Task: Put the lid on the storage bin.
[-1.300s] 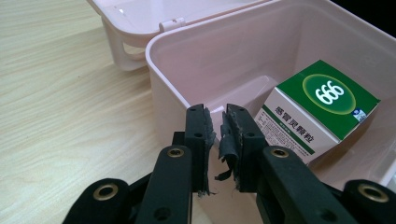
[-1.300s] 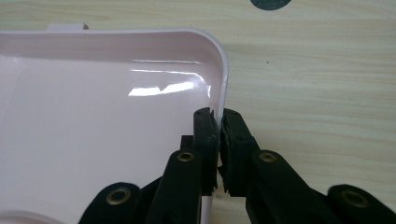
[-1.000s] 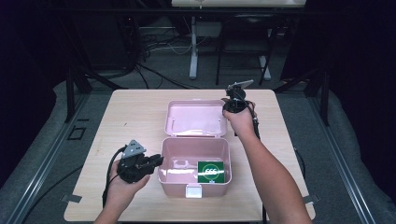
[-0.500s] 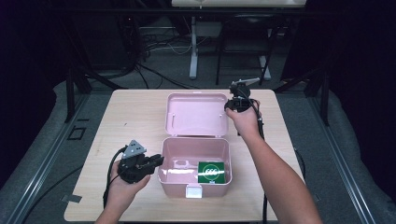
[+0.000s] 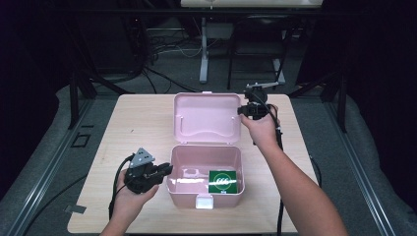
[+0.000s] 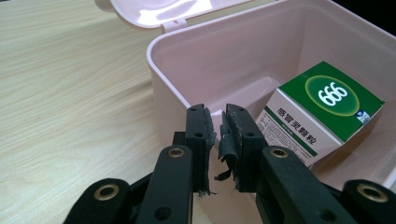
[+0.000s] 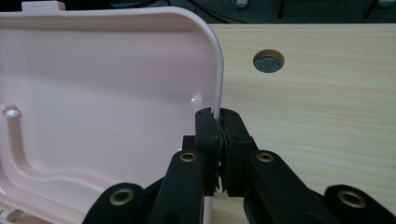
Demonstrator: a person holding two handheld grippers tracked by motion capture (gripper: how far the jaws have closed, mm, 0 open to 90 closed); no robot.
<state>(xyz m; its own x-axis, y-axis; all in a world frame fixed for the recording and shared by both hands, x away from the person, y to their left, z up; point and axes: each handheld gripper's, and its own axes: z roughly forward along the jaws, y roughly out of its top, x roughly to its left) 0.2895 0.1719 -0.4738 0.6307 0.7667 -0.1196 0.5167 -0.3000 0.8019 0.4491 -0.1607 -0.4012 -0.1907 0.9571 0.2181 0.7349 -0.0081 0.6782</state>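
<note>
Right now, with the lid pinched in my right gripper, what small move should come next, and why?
Probably swing the lid on toward the box. The right gripper is shut on its edge, the left gripper clamps the box's wall, and the green carton already lies inside.

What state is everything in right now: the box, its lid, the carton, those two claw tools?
Pink box: open, standing on the table.
Lid: swung back, raised by its right edge.
Green and white carton: lying inside the box, at its right end.
Left gripper: shut on the box's left wall.
Right gripper: shut on the lid's right edge.
</note>
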